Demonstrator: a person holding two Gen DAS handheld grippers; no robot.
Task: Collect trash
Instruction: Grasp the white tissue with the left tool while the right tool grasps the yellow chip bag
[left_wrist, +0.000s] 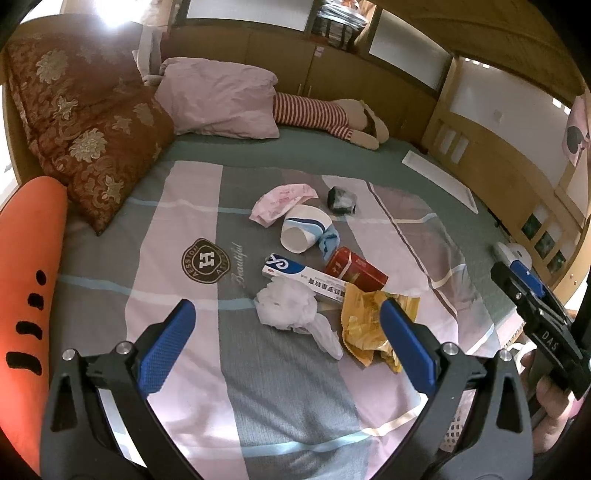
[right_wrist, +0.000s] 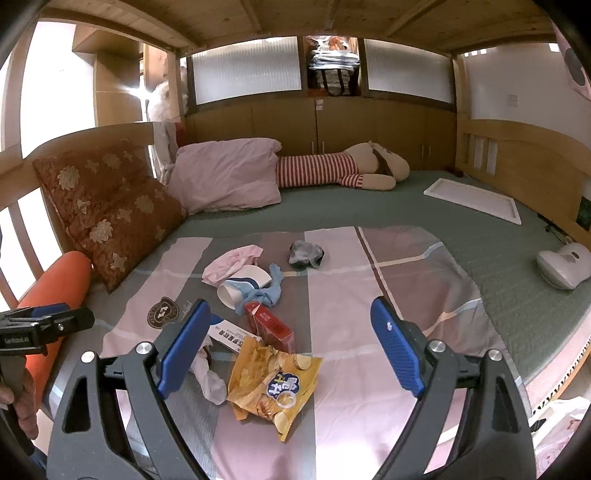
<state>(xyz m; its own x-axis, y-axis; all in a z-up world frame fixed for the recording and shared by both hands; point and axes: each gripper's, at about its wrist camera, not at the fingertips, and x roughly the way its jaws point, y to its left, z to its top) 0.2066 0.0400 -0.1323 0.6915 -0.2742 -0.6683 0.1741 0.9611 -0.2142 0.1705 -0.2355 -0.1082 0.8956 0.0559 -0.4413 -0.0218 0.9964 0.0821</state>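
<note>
1. The left claw (left_wrist: 288, 317) is spread wide with nothing between its blue pads, hanging over the bed (left_wrist: 369, 158).
2. The right claw (right_wrist: 288, 314) is likewise spread wide and empty above the patchwork bedspread (right_wrist: 369, 295).
3. The trash lies in a loose cluster on the bedspread, just ahead of both claws.
4. A crumpled white tissue (left_wrist: 286, 304) sits between the left claw's fingertips, its twisted tail trailing back toward that claw's right finger.
5. A yellow chip bag (right_wrist: 273, 384) lies flat between the right claw's fingers, its long axis running from beside the left finger down toward the camera.
6. A white-and-blue toothpaste box (left_wrist: 303, 275) lies just beyond the tissue, its long axis slanting across the left claw's view from upper left to lower right.
7. A red carton (left_wrist: 356, 269) lies against the toothpaste box's far side, slanted much the same way.
8. A paper cup (left_wrist: 303, 229) lies tipped on its side farther out, mouth facing the left claw.
9. A pink wrapper (left_wrist: 280, 201) and a dark crumpled wrapper (left_wrist: 341, 201) lie farthest out.
</note>
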